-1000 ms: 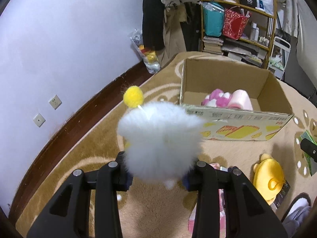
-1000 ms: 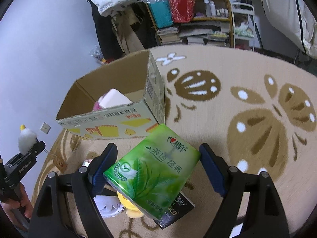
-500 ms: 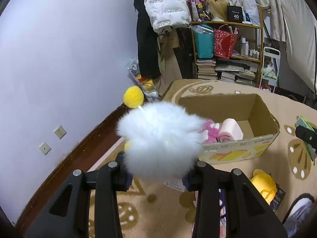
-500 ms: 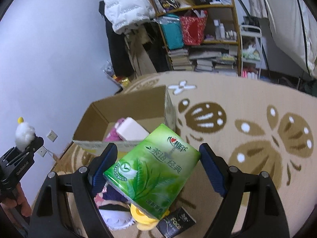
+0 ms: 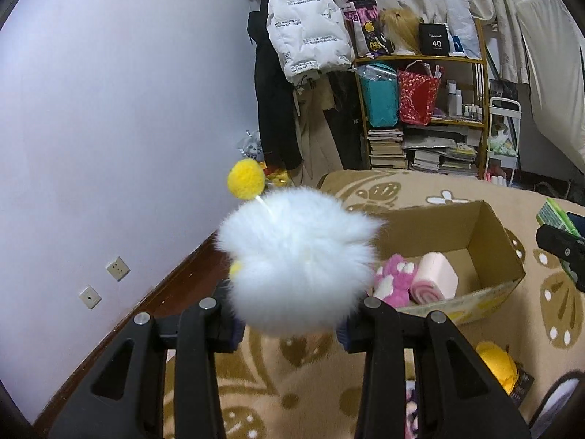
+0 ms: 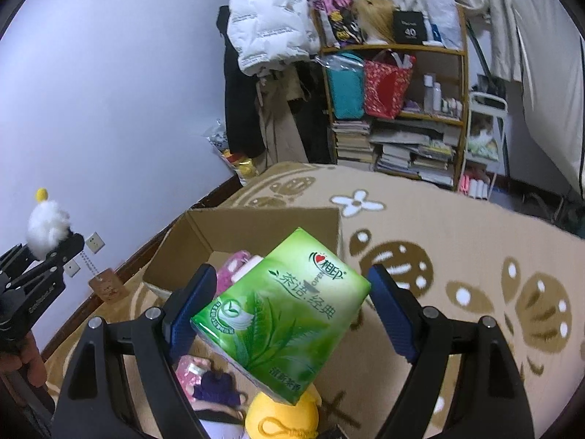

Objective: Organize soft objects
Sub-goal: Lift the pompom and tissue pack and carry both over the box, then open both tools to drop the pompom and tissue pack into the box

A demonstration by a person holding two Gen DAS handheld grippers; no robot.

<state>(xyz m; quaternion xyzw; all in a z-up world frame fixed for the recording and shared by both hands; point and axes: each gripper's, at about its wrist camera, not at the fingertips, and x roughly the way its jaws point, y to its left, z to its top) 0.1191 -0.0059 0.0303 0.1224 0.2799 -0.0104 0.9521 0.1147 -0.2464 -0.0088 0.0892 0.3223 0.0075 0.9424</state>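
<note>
My left gripper (image 5: pixel 289 314) is shut on a white fluffy toy (image 5: pixel 296 259) with a yellow pompom (image 5: pixel 245 178), held high above the carpet; it also shows far left in the right wrist view (image 6: pixel 45 226). My right gripper (image 6: pixel 289 311) is shut on a green tissue pack (image 6: pixel 281 311), held above the near edge of an open cardboard box (image 6: pixel 263 219). The box (image 5: pixel 486 241) holds a pink plush (image 5: pixel 395 278) and a pink roll (image 5: pixel 437 274).
On the patterned carpet (image 6: pixel 457 241) below lie a yellow plush (image 6: pixel 281 417), a purple item (image 6: pixel 215 391) and a pink pack (image 6: pixel 188 369). A cluttered shelf (image 5: pixel 424 109) and hanging coats (image 5: pixel 303 47) stand at the back. The wall (image 5: pixel 109 109) is to the left.
Both grippers have risen with their objects, so the box sits lower and the shelf fills more of each view. The right gripper has come closer to the box.
</note>
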